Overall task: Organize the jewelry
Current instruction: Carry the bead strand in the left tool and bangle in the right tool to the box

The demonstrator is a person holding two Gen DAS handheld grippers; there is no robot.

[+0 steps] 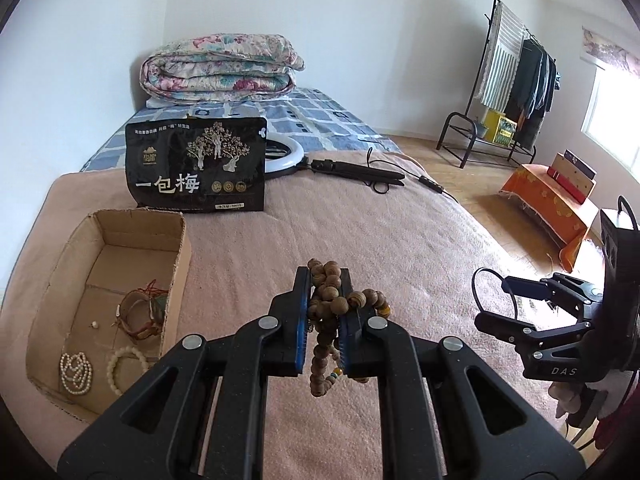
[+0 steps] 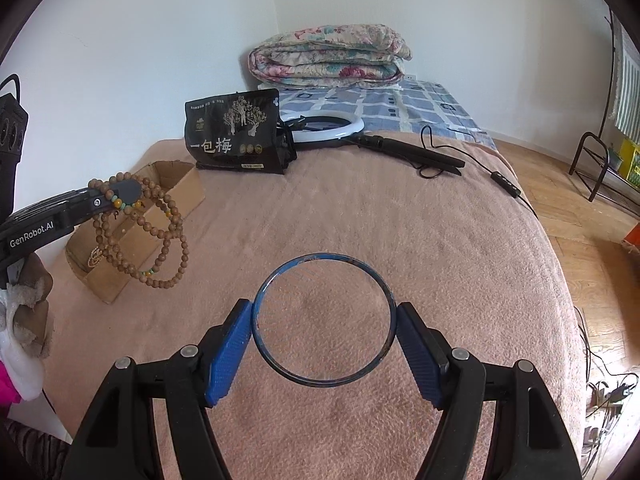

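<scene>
My left gripper is shut on a long wooden bead necklace and holds it above the pink blanket; the beads hang in loops, seen in the right wrist view too. A cardboard box lies to the left of it, with bracelets and white pearl strands inside. My right gripper is shut on a thin blue bangle, its pads pressing both sides of the ring, above the blanket. The right gripper also shows at the right in the left wrist view.
A black snack bag stands behind the box. A ring light with its black stand and cable lies further back. A folded floral quilt sits at the bed's head. A clothes rack and orange-covered bench stand on the floor at right.
</scene>
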